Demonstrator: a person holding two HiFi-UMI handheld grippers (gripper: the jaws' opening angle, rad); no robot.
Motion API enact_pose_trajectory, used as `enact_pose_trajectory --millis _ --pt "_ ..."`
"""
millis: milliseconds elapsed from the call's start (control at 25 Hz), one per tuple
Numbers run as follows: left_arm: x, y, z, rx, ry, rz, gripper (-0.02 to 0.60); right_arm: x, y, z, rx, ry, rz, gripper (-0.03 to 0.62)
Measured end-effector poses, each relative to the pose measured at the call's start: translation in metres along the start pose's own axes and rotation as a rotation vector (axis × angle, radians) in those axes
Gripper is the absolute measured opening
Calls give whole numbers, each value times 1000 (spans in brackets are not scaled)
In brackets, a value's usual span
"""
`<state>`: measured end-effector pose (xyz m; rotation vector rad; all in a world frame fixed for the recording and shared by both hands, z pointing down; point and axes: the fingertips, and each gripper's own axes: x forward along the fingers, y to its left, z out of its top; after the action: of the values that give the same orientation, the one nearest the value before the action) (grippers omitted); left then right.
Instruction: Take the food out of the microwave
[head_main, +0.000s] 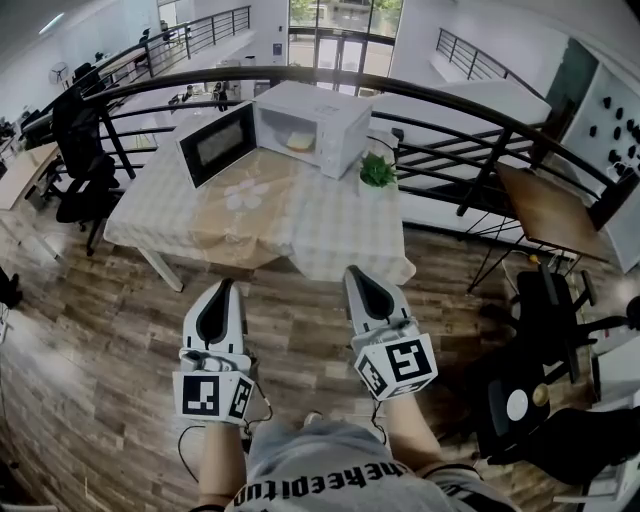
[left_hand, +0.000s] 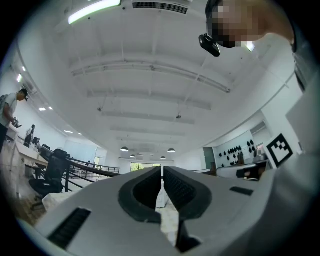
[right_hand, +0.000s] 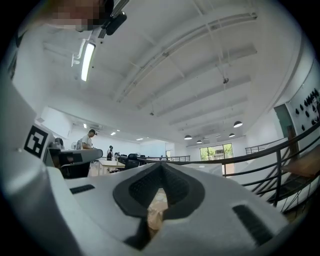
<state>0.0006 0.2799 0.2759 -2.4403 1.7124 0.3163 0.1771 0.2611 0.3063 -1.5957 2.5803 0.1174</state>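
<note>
1. Food (head_main: 300, 141) sits inside the microwave (head_main: 315, 125), on the cavity floor near the opening. The door (head_main: 215, 145) is swung wide open to 9 o'clock of the cavity.
2. The microwave is at the far side of the table (head_main: 330, 230), w/ a small green plant (head_main: 377, 172) just beside it at 3 o'clock.
3. Left gripper (head_main: 224, 287): jaws together, nothing btwn them. The food lies at approx 1 o'clock from it, well apart.
4. Right gripper (head_main: 352, 270): jaws together too, nothing held. The food lies at approx 11 o'clock from it, well apart.
5. Both grippers are over the floor on the near side of the table, pointing to 12 o'clock.
6. My read: the right gripper is a bit nearer and has the clearer line in, since the open door stands on the left gripper's side.
7. The cavity mouth faces approx 7 o'clock, so the reach goes in toward 1 o'clock. Jaws need to open first.
8. Food look: pale yellow, low and flat, wider than tall, long axis approx 9–3. It's too small to tell what it is or if it's on a plate.
</note>
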Motion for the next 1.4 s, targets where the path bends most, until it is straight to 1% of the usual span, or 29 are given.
enact_pose_trajectory --millis 240,560,880,1160,1400 --pt "21 -8 -6 12 9 -7 15 12 -18 -6 18 1 10 5" --pt "56 6 -24 4 17 -25 15 45 -37 -18 19 8 -5 5" --pt "110 49 -43 -11 22 -44 15 109 -48 -29 12 15 -36 5" --pt "171 92 -46 -11 11 -74 15 177 -62 -31 24 5 -70 5" --pt "211 129 -52 -18 11 -102 15 226 -62 -33 20 5 -96 5"
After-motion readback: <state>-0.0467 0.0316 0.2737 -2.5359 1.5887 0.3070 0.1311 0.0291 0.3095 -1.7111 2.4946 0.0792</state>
